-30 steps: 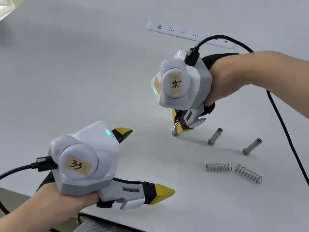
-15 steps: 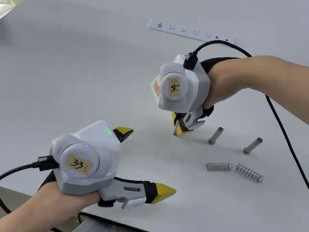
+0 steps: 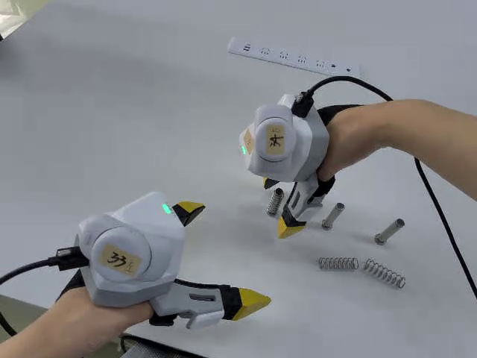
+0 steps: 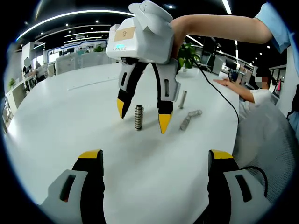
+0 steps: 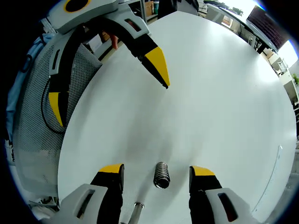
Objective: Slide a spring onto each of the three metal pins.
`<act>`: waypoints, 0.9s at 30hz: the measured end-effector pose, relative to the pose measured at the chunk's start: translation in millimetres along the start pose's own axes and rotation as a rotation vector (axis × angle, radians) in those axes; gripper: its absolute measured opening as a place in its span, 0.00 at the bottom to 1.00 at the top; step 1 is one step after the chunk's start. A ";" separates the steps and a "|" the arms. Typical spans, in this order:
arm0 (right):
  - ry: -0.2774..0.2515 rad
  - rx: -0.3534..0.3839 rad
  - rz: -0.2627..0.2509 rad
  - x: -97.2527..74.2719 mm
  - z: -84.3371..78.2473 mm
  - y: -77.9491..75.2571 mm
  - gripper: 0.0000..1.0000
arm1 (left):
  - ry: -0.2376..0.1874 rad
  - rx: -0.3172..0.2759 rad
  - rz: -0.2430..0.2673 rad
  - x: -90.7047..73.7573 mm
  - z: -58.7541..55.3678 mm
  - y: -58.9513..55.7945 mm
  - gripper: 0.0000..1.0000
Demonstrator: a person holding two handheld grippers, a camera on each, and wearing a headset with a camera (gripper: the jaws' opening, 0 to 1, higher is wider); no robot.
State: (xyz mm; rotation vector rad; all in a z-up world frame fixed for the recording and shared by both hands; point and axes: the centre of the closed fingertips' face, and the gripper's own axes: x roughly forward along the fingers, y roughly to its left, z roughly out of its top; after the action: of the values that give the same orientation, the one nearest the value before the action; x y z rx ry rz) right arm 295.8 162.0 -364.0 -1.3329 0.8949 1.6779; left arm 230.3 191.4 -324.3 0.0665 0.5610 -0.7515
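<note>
The spring-sleeved pin (image 4: 138, 117) stands upright between the right gripper's (image 5: 157, 171) spread jaws, clear of both. The left gripper (image 3: 222, 253) gapes too. The head view adds loose springs (image 3: 338, 263) lying flat.

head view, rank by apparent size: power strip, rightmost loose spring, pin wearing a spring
1. power strip, clearly longest, though farthest away.
2. rightmost loose spring.
3. pin wearing a spring; upright and foreshortened, so this last place is unsure.

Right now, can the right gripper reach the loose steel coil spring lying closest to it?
Probably yes: the right gripper has its jaws open around the upright spring-clad metal pin, gripping nothing, and the loose steel coil spring lies uncovered on the white table.
</note>
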 end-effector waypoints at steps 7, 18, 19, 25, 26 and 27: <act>-0.072 0.048 -0.031 -2.5 4.4 0.9 0.91 | -0.003 0.008 -0.004 -0.4 2.7 -0.8 0.91; -0.160 0.105 -0.124 -12.8 -1.7 2.1 0.99 | -0.026 0.010 -0.003 -2.6 12.7 1.5 0.91; -0.173 0.115 -0.136 -15.7 -2.7 1.9 0.99 | -0.026 0.013 -0.002 -2.6 13.1 2.0 0.91; -0.255 0.175 -0.183 -34.3 -6.9 3.0 0.99 | -0.031 0.026 -0.006 -1.6 17.0 1.8 0.91; -0.262 0.175 -0.189 -36.4 -8.7 4.1 0.99 | -0.032 0.028 -0.008 -1.3 17.6 1.4 0.91; -0.268 0.180 -0.199 -39.5 -12.1 5.2 0.99 | -0.034 0.029 -0.010 -0.7 18.3 0.8 0.91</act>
State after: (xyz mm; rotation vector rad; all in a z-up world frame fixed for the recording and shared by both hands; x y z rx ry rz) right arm 301.2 142.9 -327.5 -1.0135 0.7129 1.5376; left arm 238.8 187.8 -308.5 0.0782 0.5187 -0.7690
